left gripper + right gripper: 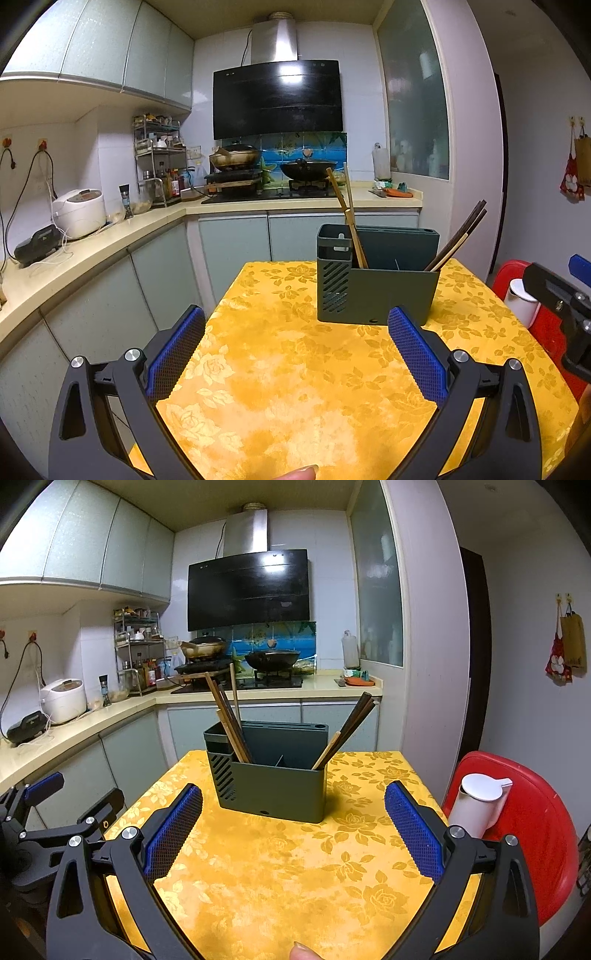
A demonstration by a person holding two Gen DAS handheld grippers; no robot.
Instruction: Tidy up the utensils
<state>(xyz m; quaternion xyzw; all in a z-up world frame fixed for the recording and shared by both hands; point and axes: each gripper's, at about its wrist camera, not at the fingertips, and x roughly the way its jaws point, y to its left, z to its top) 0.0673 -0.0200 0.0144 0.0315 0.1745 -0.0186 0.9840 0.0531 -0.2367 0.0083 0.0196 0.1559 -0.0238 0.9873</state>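
utensil holder (271,775) stands at frame centre on the yellow bench (295,867), chopsticks (229,716) inside. left gripper (295,354) and right gripper (293,830) fingers spread, empty. no legible writing.

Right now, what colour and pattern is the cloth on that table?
The tablecloth is golden yellow with a woven rose pattern, clearest in the right wrist view.

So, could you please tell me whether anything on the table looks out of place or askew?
Nothing spilled or damaged. The chopsticks lean at mixed angles in two separate ends of the holder, the right bunch tilting outward.
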